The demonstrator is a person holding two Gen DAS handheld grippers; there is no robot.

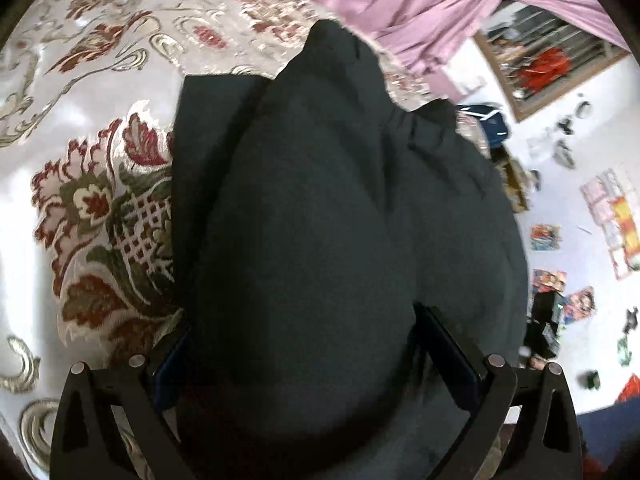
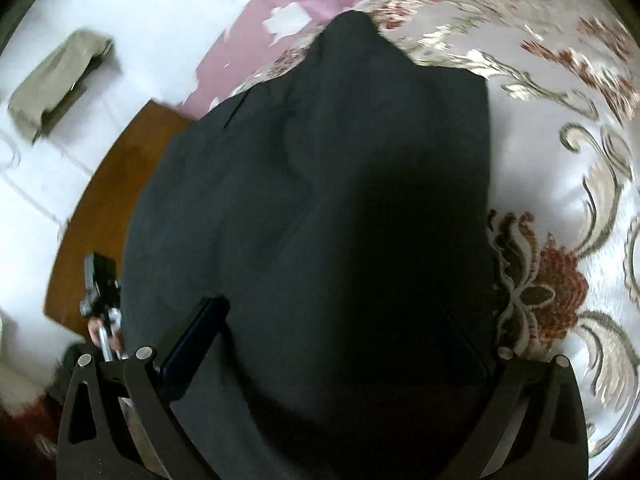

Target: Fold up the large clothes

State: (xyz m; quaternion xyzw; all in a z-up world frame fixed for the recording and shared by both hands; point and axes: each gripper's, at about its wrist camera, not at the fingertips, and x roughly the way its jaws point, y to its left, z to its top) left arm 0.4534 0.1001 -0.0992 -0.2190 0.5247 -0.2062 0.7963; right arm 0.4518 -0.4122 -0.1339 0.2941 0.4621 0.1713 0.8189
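A large dark garment (image 1: 320, 200) fills the middle of both views and lies partly on a floral bedspread (image 1: 100, 208). In the left wrist view my left gripper (image 1: 304, 332) has its fingers spread wide. The cloth bulges between them and covers the left finger's tip, while the right finger's blue pad (image 1: 444, 344) shows. In the right wrist view the same garment (image 2: 320, 180) heaps between the wide-set fingers of my right gripper (image 2: 336, 320). Its left finger (image 2: 196, 340) is visible and its right finger is buried under cloth.
Pink fabric (image 1: 420, 4) lies at the far side of the bed. A white floor with scattered papers (image 1: 608, 208) is on the right. A wooden bed edge (image 2: 100, 208) and a beige folded cloth (image 2: 56, 84) are on the left. A hand holds a black and silver device (image 2: 100, 292).
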